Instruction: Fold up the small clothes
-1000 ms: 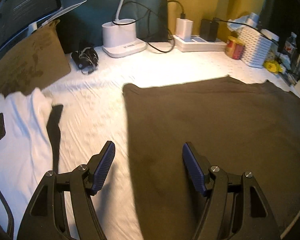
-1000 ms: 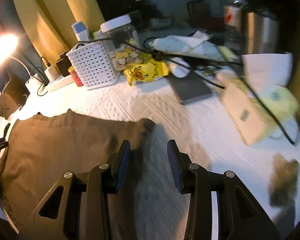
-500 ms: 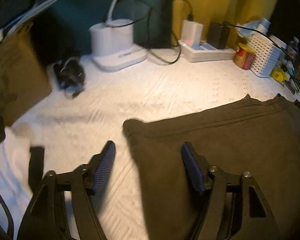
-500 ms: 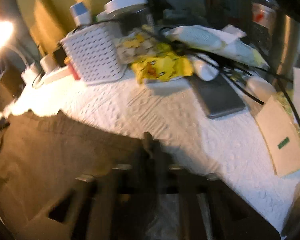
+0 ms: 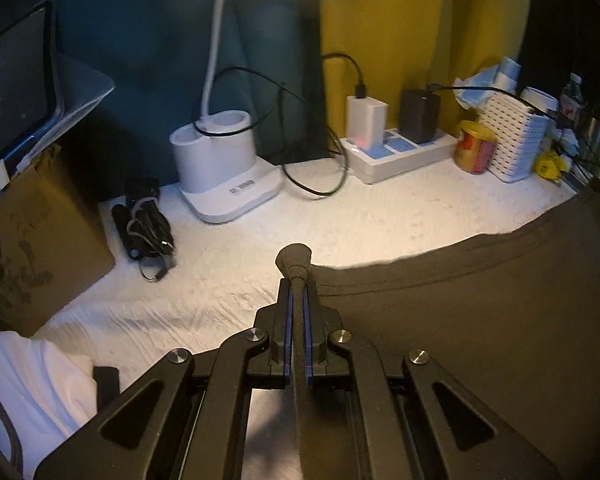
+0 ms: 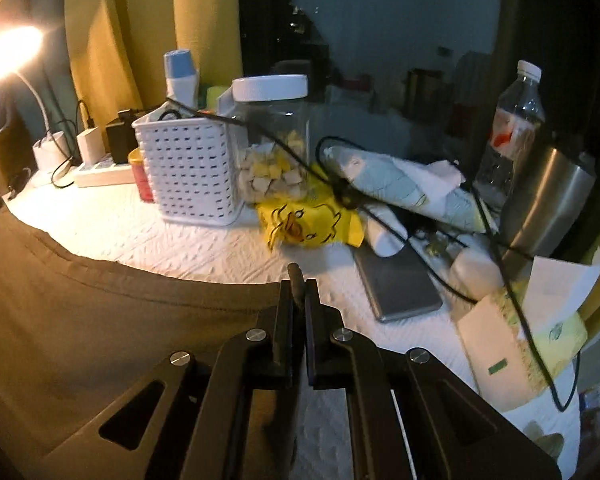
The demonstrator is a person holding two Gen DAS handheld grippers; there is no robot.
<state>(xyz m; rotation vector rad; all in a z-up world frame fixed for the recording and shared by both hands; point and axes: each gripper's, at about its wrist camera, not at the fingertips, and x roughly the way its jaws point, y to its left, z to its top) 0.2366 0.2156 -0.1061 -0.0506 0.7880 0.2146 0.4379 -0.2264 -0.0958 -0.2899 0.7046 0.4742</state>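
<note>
A dark olive-brown garment (image 5: 480, 312) lies spread over the white textured cloth. My left gripper (image 5: 298, 292) is shut on its far left corner, and a bunched tip of fabric (image 5: 294, 258) pokes out beyond the pads. In the right wrist view the same brown garment (image 6: 100, 320) stretches off to the left. There my right gripper (image 6: 298, 288) is shut on the far right corner, with a dark nub of cloth showing above the fingertips. A white garment (image 5: 24, 384) is heaped at the lower left of the left wrist view.
Behind the garment stand a white lamp base (image 5: 224, 164), a power strip (image 5: 396, 148) with chargers, a red-yellow can (image 5: 476, 146) and a white basket (image 6: 188, 168). A cardboard box (image 5: 32, 240) sits at left. Jar (image 6: 272, 140), bottle (image 6: 516, 128), steel cup (image 6: 548, 204), cables and papers crowd the right.
Both grippers went from open to shut on the garment's far corners. The left one closed in the last half second; the right closed earlier. Both cameras have advanced toward the back clutter.
</note>
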